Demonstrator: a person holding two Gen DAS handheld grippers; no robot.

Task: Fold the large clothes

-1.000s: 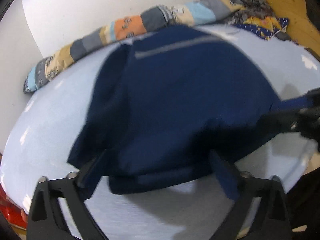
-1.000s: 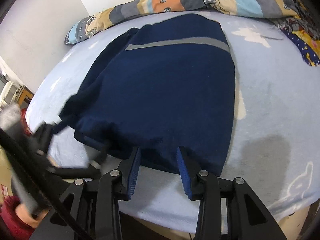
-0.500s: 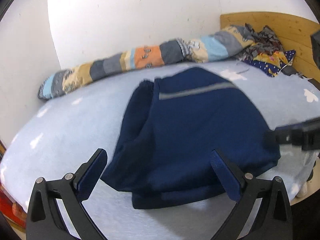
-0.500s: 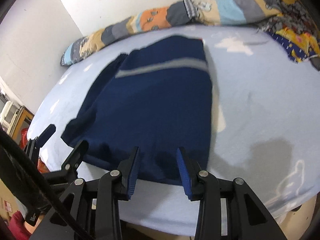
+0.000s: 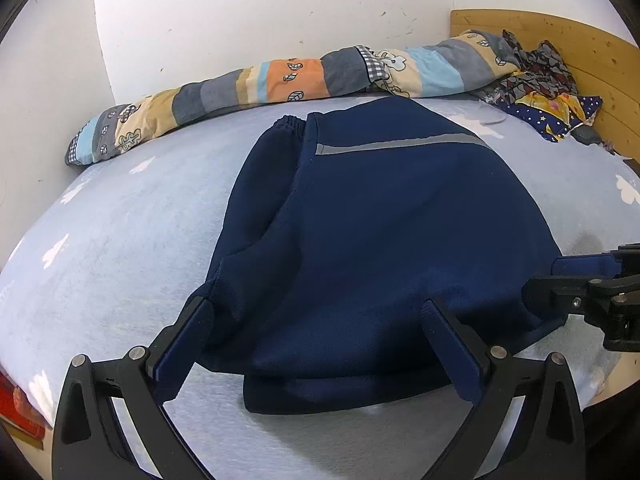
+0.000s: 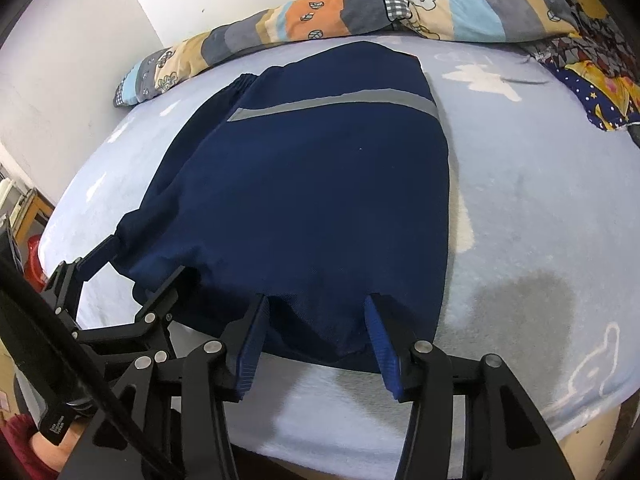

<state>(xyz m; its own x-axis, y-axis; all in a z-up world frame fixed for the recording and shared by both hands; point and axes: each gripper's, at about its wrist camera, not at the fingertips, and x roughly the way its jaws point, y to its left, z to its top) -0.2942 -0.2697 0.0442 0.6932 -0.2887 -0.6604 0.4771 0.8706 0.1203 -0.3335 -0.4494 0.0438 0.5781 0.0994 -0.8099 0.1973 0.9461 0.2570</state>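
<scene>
A large navy garment (image 5: 372,236) with a grey stripe lies folded on the pale blue bed; it also shows in the right wrist view (image 6: 320,184). My left gripper (image 5: 316,344) is open, its fingers straddling the garment's near left edge. My right gripper (image 6: 316,340) is open over the near right edge, fingers on either side of the hem. Each gripper shows in the other's view: the right one at the right (image 5: 576,280), the left one at the left (image 6: 132,280). Neither pinches the cloth.
A rolled patchwork quilt (image 5: 280,84) lies along the white wall at the far edge. Patterned clothes (image 5: 548,100) are heaped by the wooden headboard (image 5: 580,52) at far right. The bed sheet (image 6: 540,208) has a darker patch at the near right.
Both grippers pulled back from the garment half a second ago and have come down close to its near edge again. The garment has settled flat.
</scene>
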